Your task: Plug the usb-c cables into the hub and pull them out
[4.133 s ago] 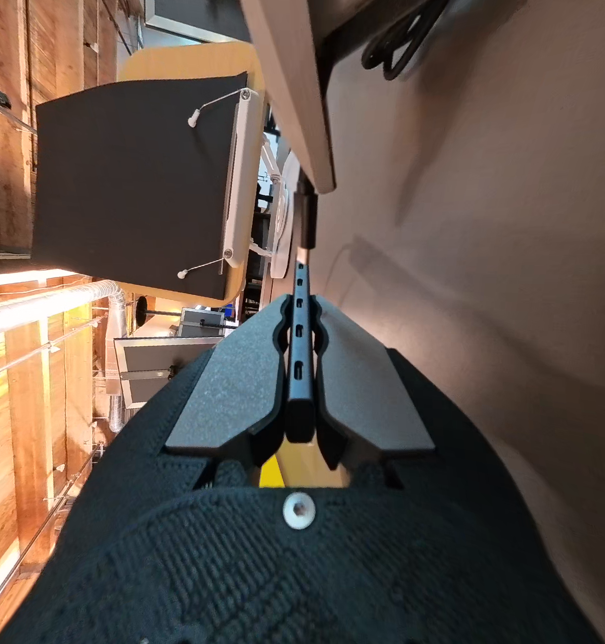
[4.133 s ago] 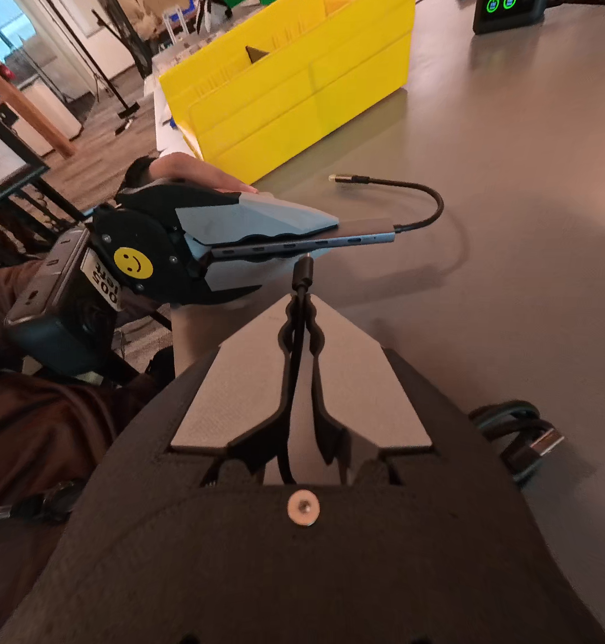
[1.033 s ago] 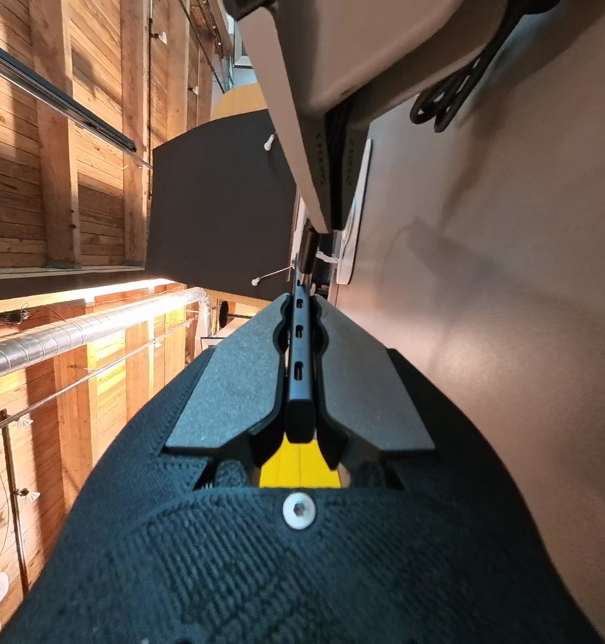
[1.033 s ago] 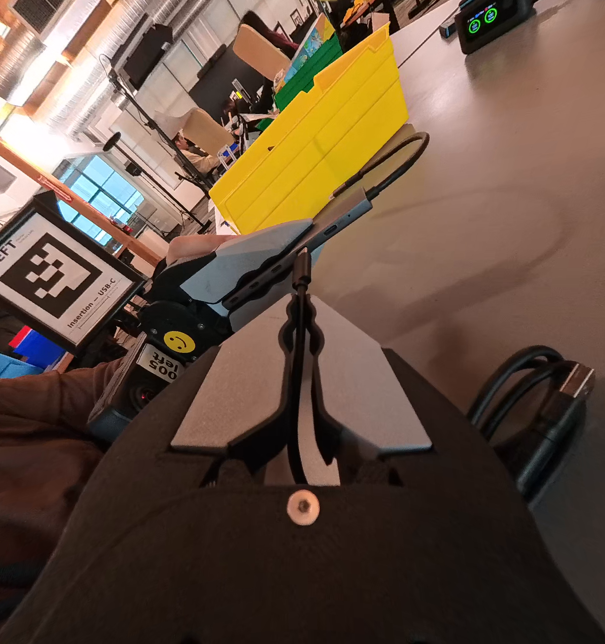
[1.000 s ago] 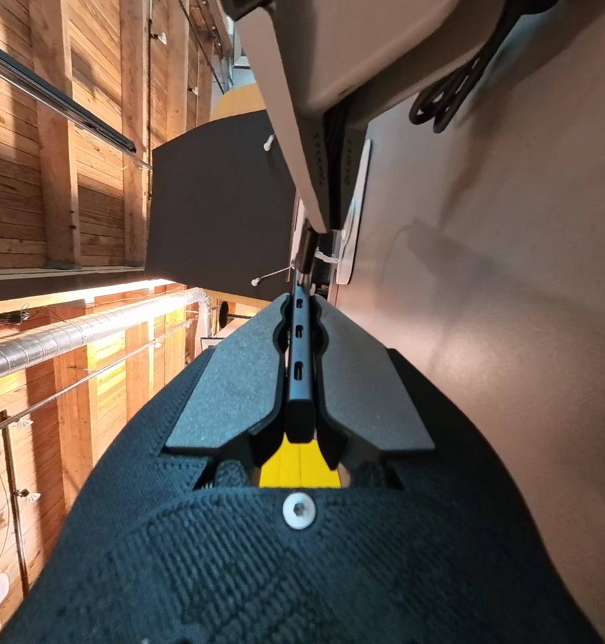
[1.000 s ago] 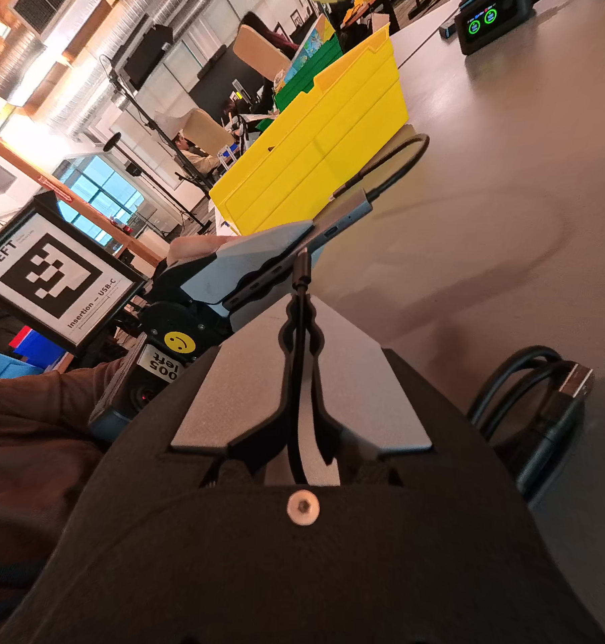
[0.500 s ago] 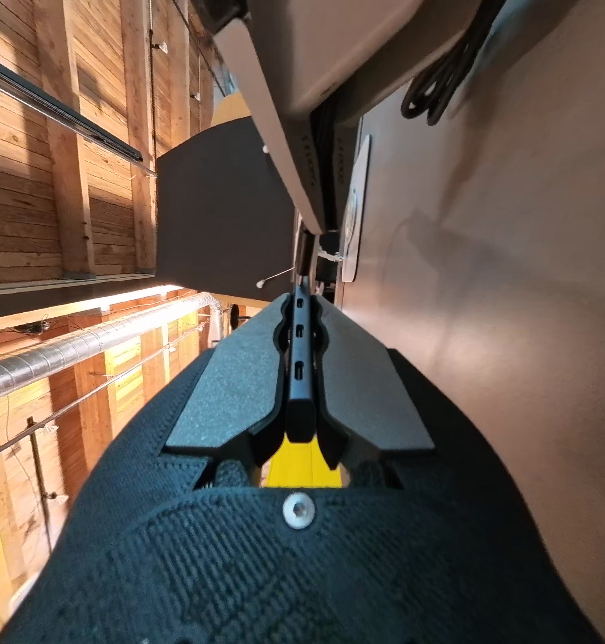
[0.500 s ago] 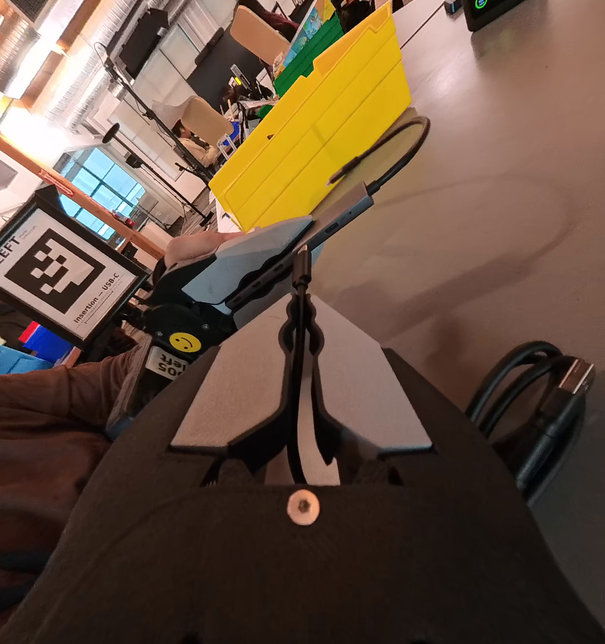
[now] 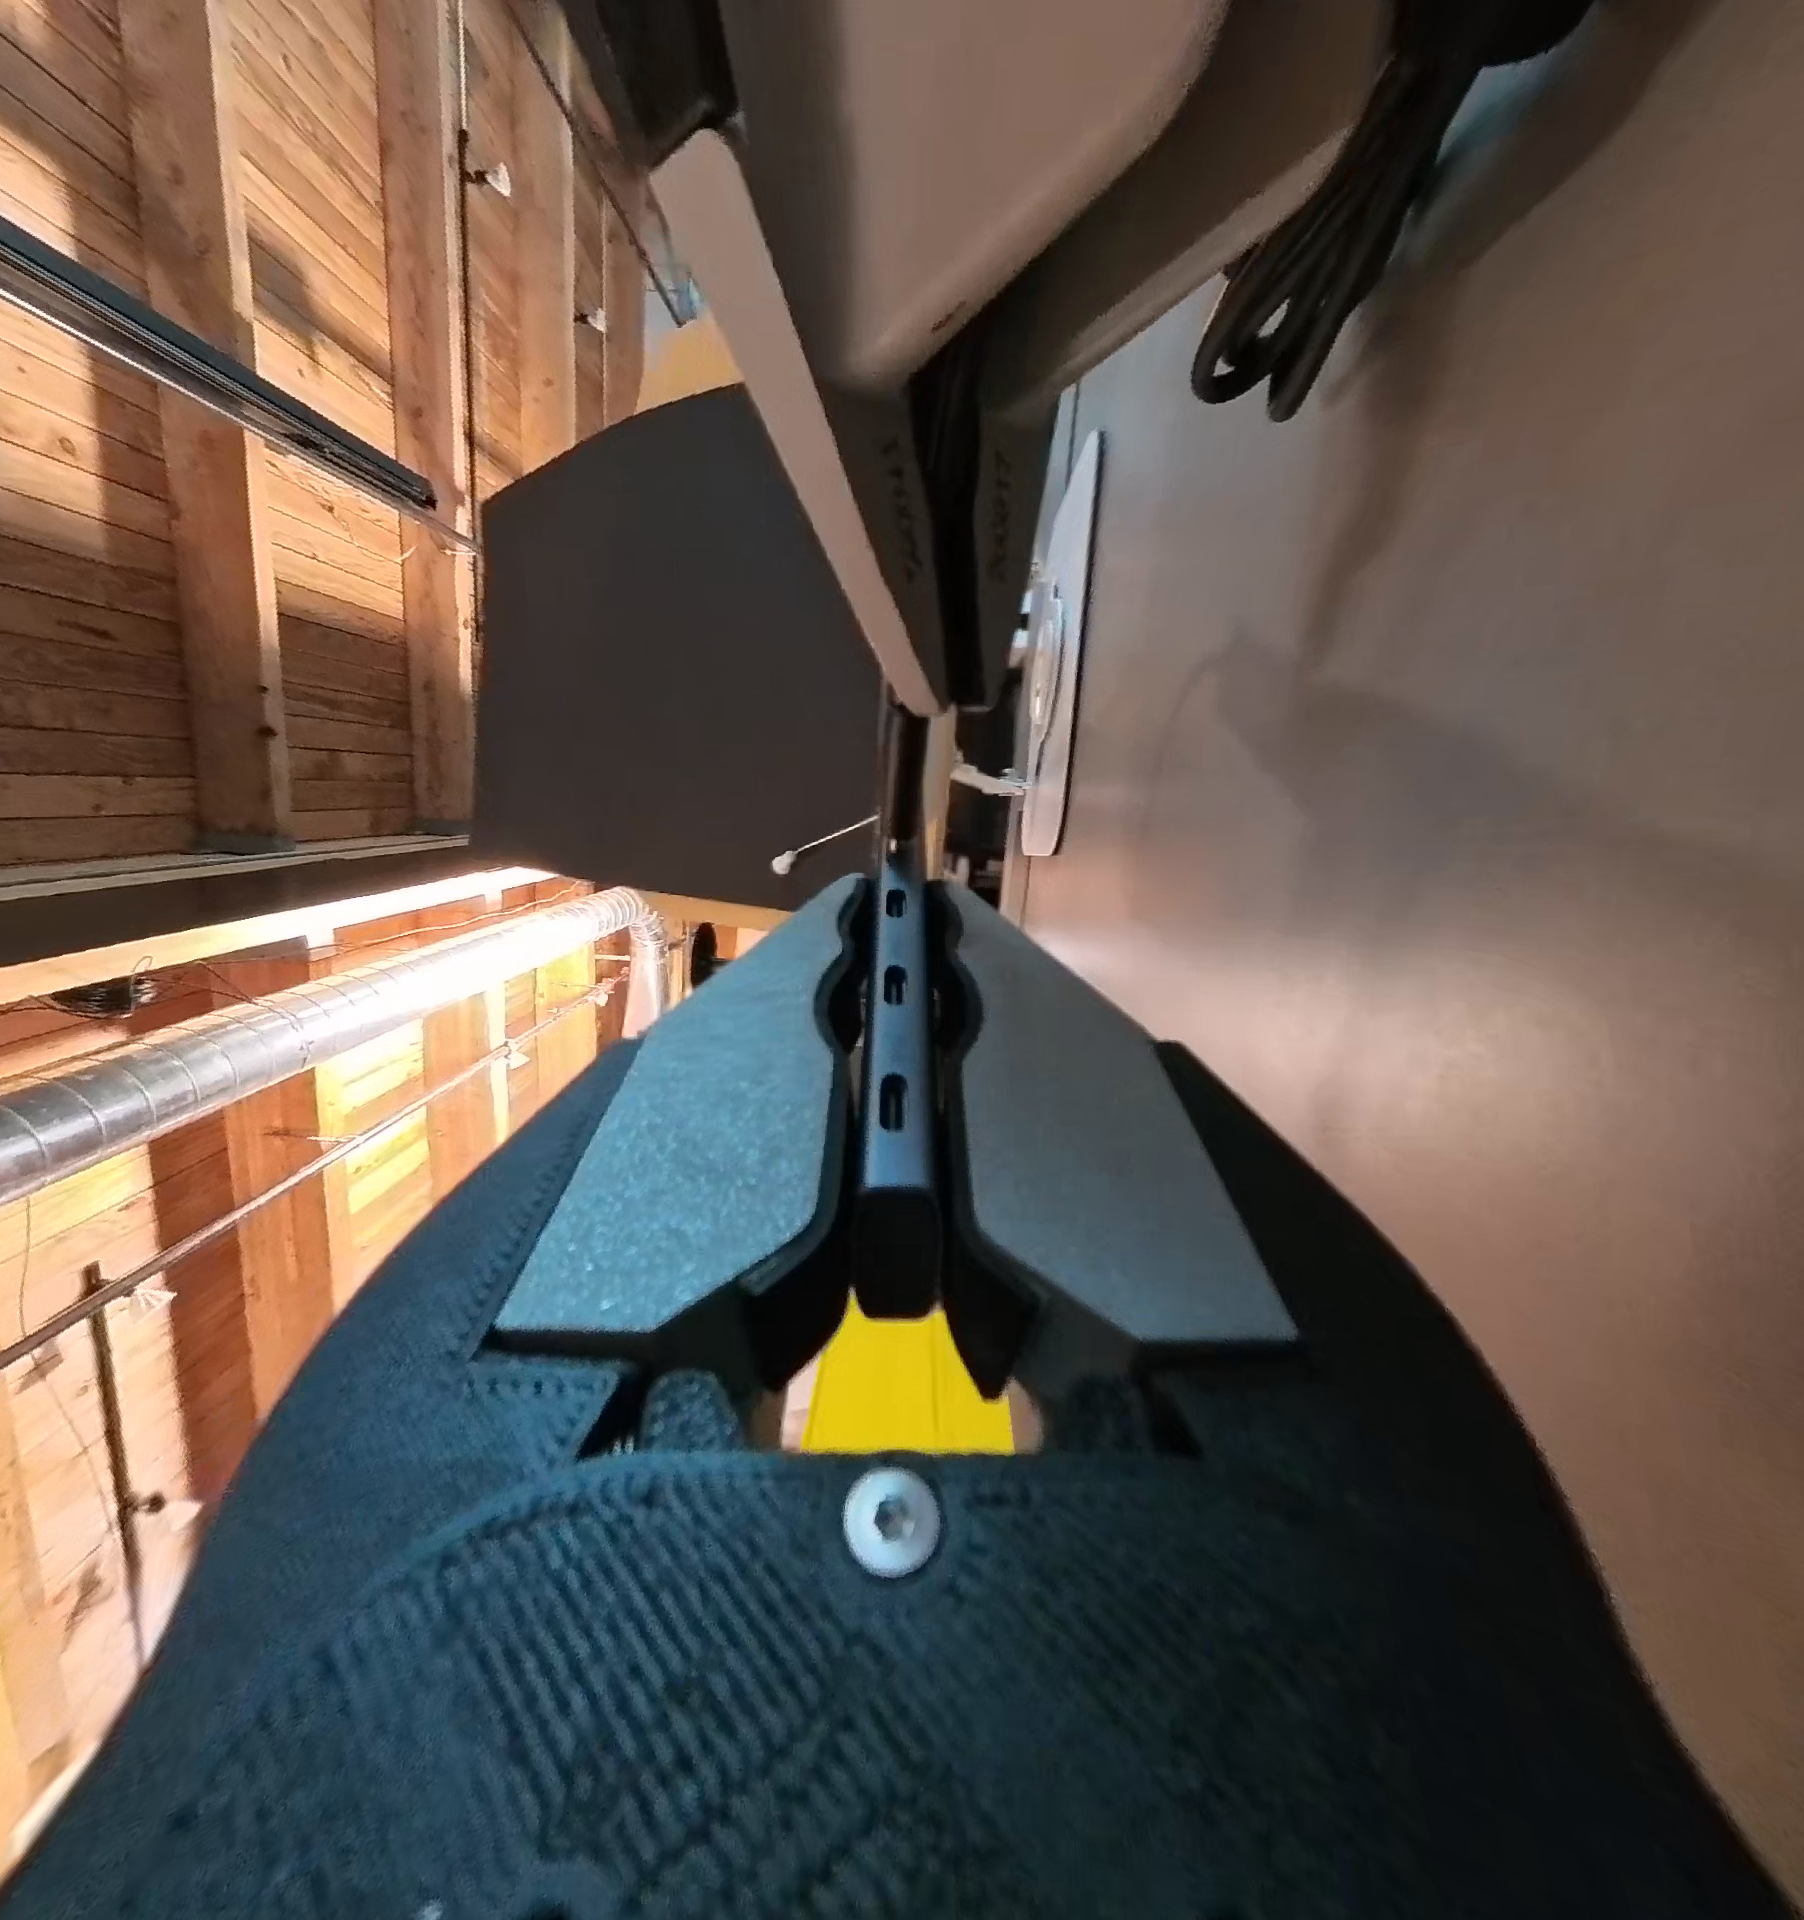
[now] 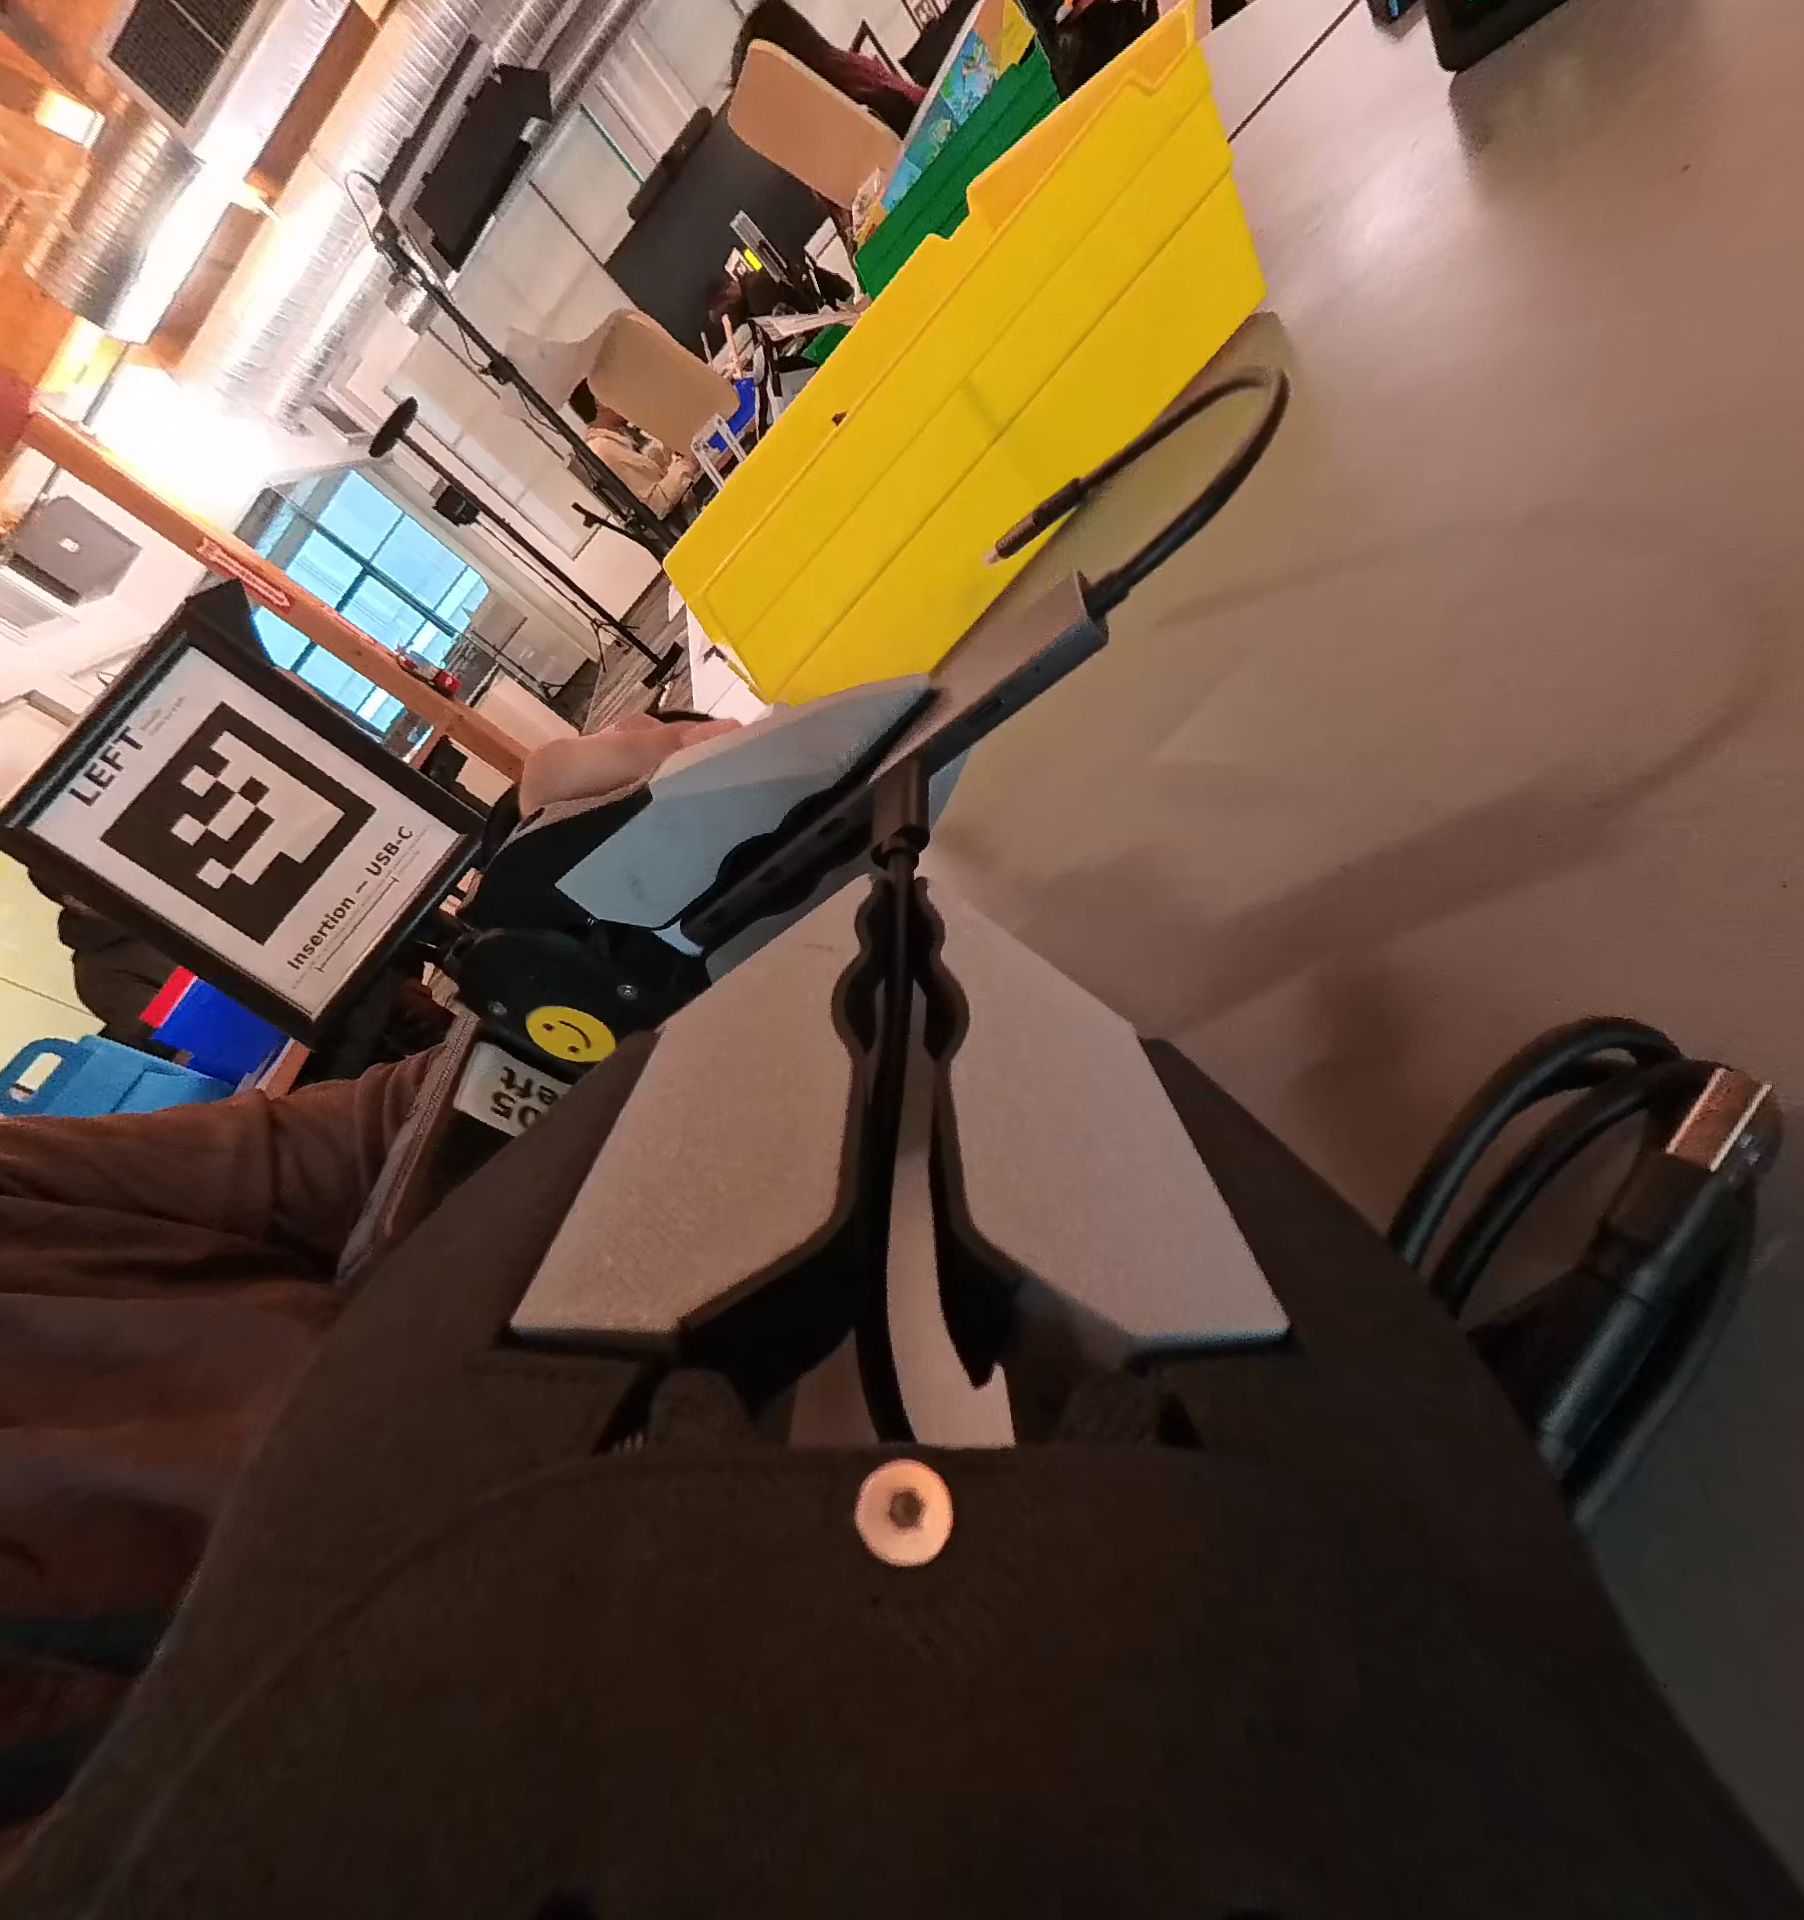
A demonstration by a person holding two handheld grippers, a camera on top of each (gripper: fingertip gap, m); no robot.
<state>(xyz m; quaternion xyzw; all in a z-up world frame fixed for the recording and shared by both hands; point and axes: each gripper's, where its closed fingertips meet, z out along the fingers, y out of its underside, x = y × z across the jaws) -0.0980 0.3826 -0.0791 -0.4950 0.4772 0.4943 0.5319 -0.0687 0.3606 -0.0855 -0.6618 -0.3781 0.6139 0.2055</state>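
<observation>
Wooden wall planks and a silver ventilation duct (image 9: 254, 1060) are filling the left of the left wrist view, while a smooth brown-grey tabletop (image 9: 1500, 935) is running down the right. Between them the left gripper (image 9: 893, 914) is clamping the slim dark-grey metal hub (image 9: 893, 1081) edge-on, its row of slots facing the camera. Seen from the right wrist view, the right gripper (image 10: 893, 914) is pinching the thin black usb-c cable (image 10: 882, 1195) just behind its plug (image 10: 903, 805), which is meeting the hub's edge; it appears seated, though depth is hard to judge. So one insertion looks about finished, with pulling out likely remaining. Farther right, a yellow plastic bin (image 10: 981, 468) is standing behind, and a coiled black cable (image 10: 1563, 1174) is lying on the tabletop.
</observation>
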